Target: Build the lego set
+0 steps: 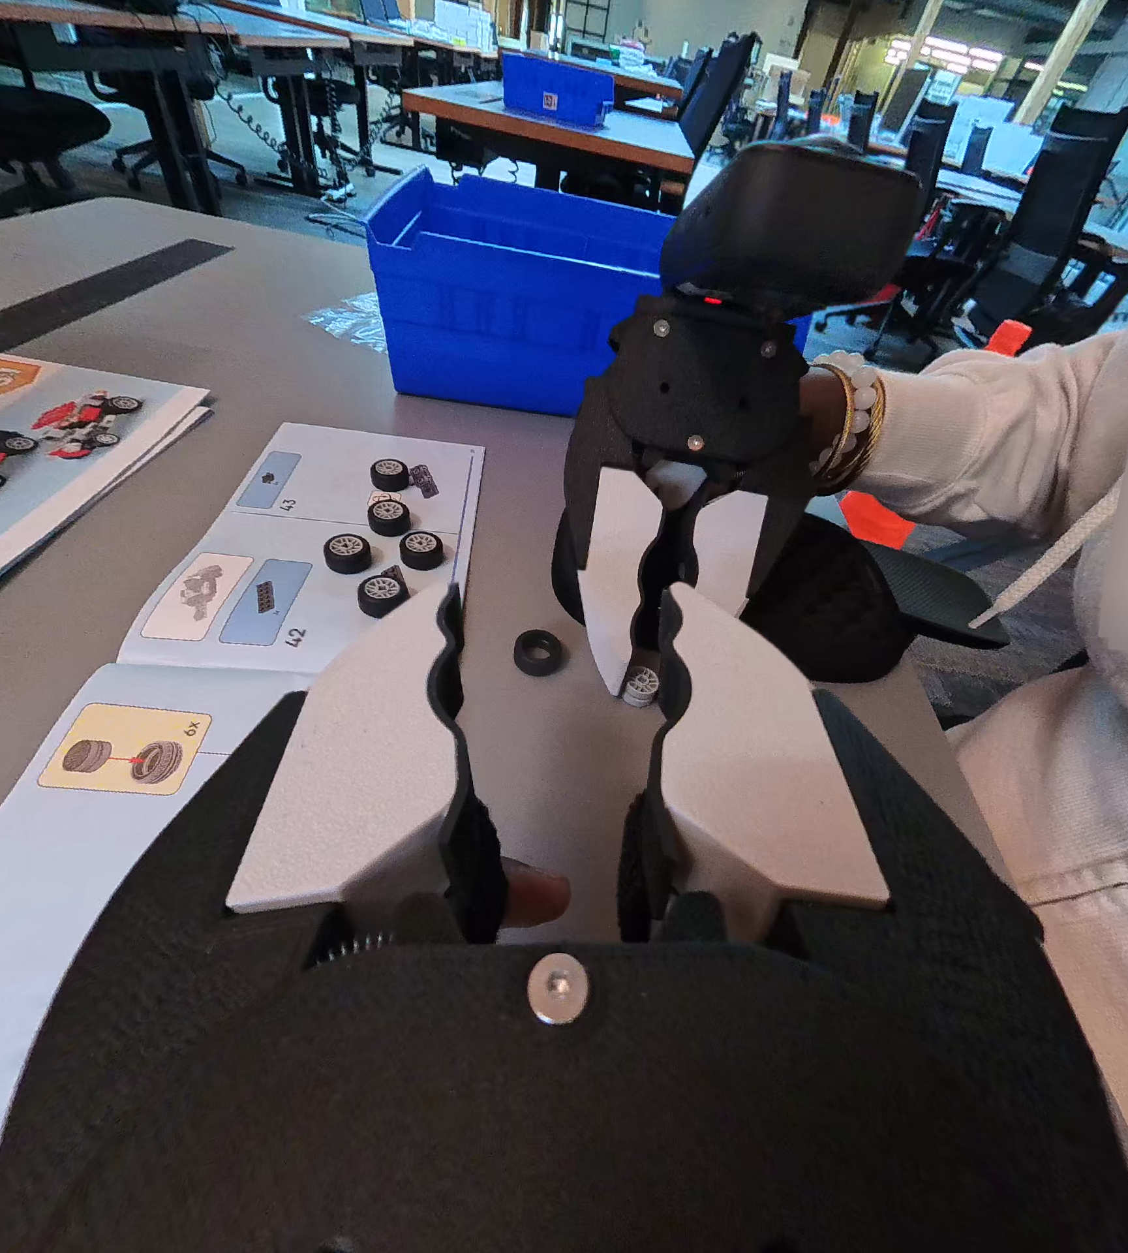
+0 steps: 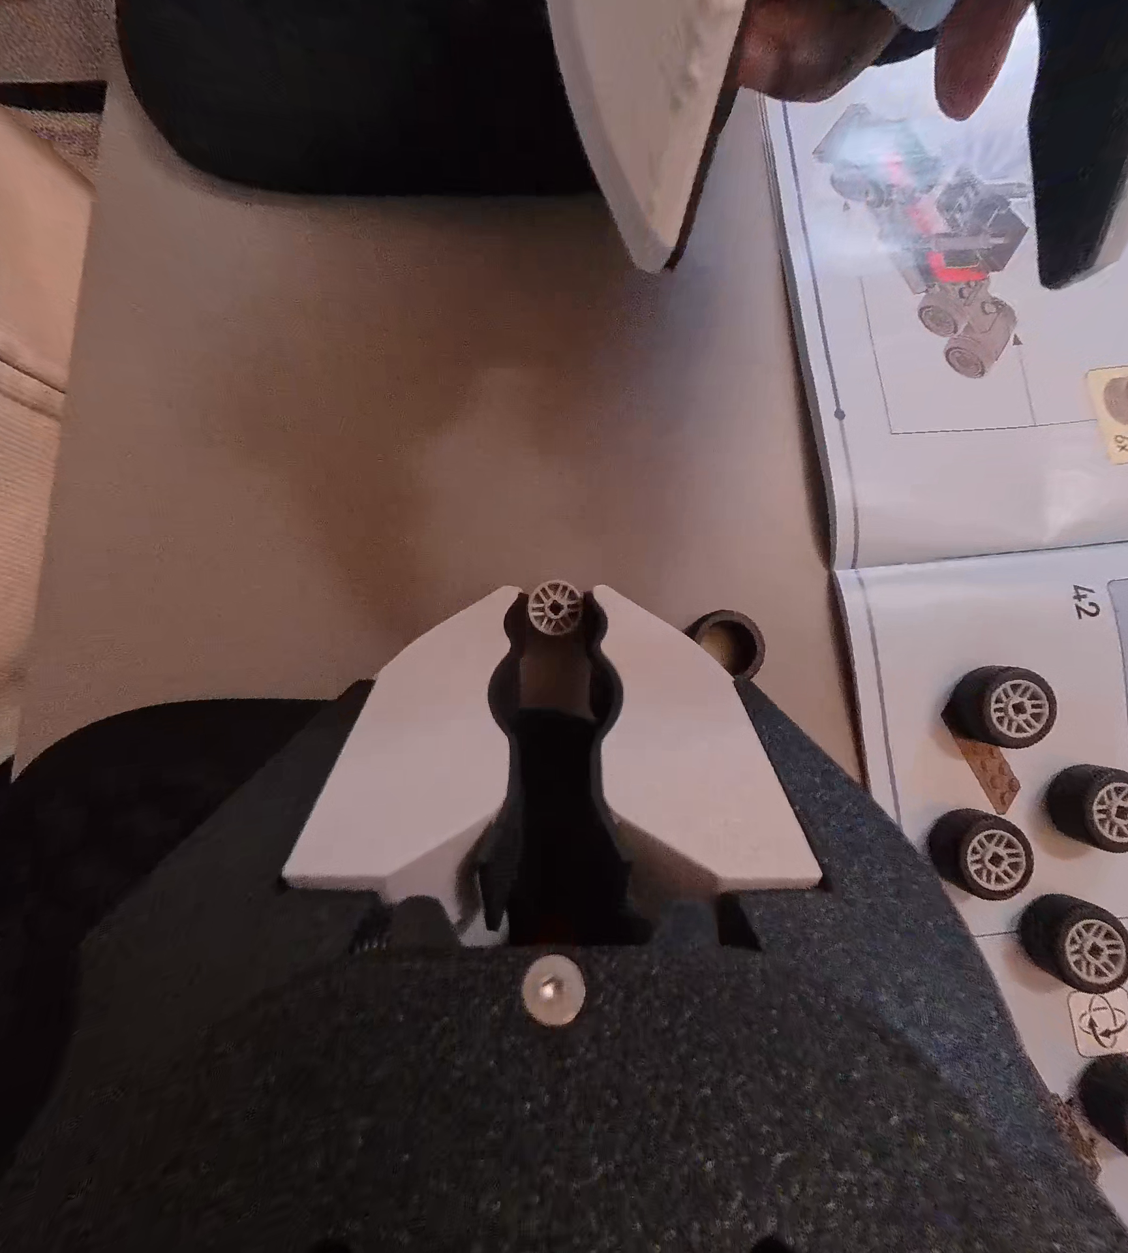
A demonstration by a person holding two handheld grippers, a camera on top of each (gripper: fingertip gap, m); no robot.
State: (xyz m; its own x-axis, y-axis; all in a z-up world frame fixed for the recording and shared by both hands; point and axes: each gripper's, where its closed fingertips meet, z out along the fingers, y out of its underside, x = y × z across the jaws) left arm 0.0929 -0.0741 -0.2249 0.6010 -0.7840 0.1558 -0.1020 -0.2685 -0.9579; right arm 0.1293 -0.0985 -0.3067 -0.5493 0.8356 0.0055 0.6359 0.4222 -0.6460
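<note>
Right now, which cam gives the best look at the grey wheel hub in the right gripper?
Right wrist view: the grey wheel hub faces the lens, spokes clear, pinched at the tips of the right gripper. The left wrist view shows it only small and partly hidden behind a fingertip, low against the table.

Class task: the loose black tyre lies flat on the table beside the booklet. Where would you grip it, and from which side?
Grip the black tyre across its outer rim, coming straight down: it lies flat, hole upward, clear table around it. The open left gripper is free.
</note>
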